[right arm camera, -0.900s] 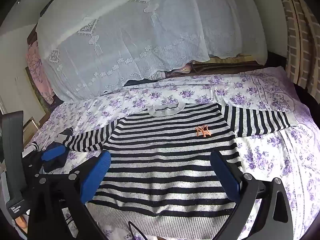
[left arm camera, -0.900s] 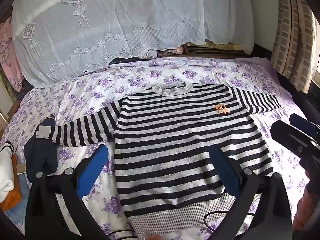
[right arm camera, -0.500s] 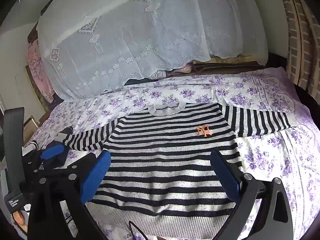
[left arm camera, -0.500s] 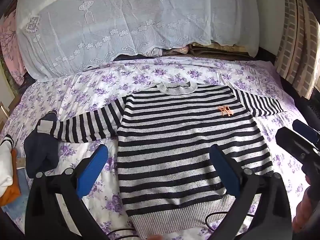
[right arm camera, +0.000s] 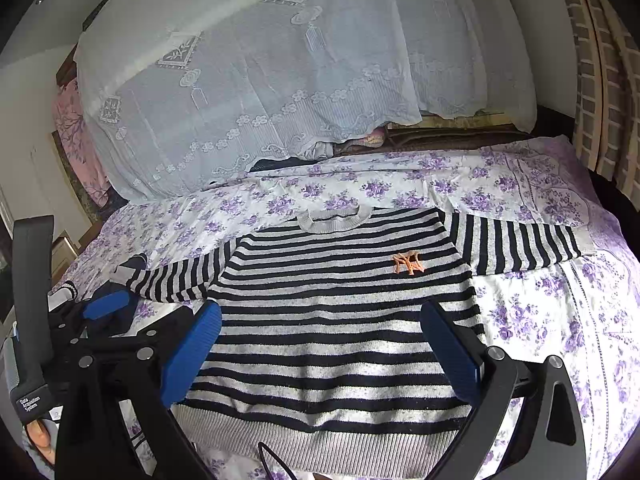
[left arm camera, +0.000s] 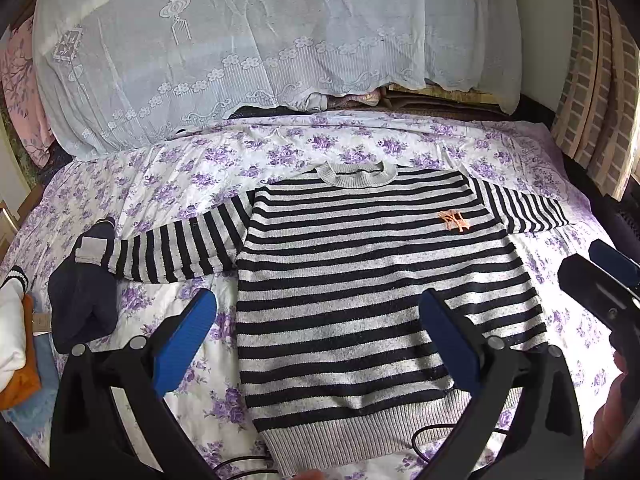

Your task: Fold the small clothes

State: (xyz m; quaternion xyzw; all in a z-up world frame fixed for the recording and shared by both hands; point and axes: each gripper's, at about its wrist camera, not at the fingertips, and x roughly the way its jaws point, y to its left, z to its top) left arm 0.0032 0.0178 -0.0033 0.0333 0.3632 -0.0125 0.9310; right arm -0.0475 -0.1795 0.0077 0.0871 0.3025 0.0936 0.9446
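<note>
A small black-and-grey striped sweater with an orange logo lies flat, face up, on the purple-flowered bedsheet, both sleeves spread out sideways. It also shows in the right wrist view. My left gripper is open and empty, hovering over the sweater's lower left part. My right gripper is open and empty above the sweater's lower middle. The right gripper also shows at the right edge of the left wrist view, and the left gripper at the left edge of the right wrist view.
A dark navy garment lies under the left sleeve's cuff. White and orange folded clothes sit at the far left. A lace-covered pile of bedding stands behind the sweater. A curtain hangs at the right.
Both grippers have drawn back and risen slightly, so the sweater sits lower and farther in view. The sweater has not moved. Both grippers stay open.
</note>
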